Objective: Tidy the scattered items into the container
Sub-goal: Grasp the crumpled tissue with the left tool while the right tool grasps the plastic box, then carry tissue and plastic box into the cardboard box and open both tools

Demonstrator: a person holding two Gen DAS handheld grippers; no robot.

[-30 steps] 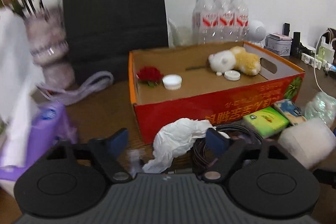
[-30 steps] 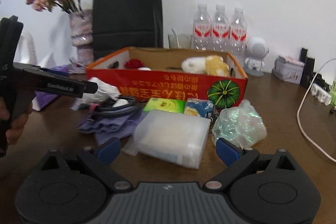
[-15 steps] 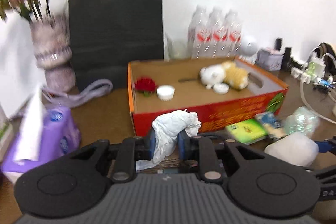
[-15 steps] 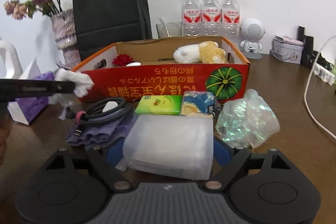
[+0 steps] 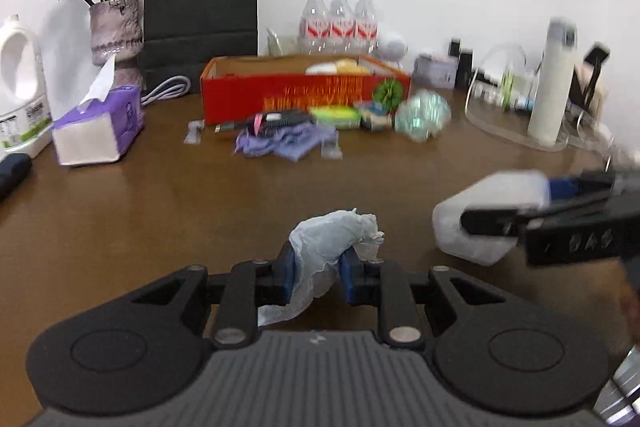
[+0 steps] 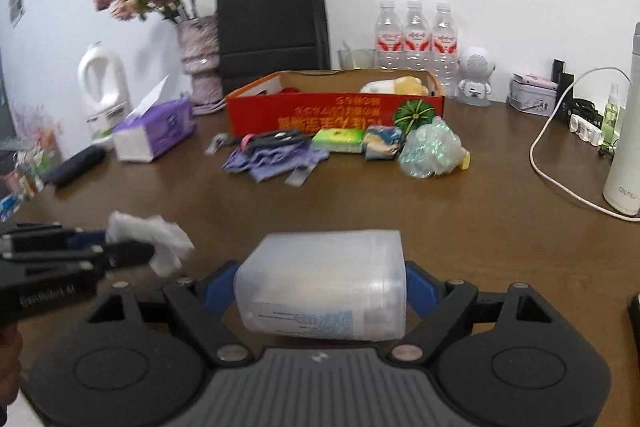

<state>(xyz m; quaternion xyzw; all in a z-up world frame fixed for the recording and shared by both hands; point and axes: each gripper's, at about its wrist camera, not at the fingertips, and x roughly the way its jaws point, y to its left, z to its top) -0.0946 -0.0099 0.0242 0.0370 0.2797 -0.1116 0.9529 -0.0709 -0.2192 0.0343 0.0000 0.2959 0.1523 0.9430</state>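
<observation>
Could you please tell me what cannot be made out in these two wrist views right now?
- Red box interior: left wrist view, mostly hidden behind its front wall.
- Translucent plastic container contents and label print: right wrist view, cloudy walls, print too small.
- Right gripper: left wrist view, motion-blurred.
- Cable on the purple cloth: blurred.

Your red box [image 6: 334,111] hides most of its contents behind the front wall. The print on your plastic tub [image 6: 320,287] is too small to read. In the left view, the right gripper [image 5: 560,223] is blurred and cut off at the edge.
</observation>
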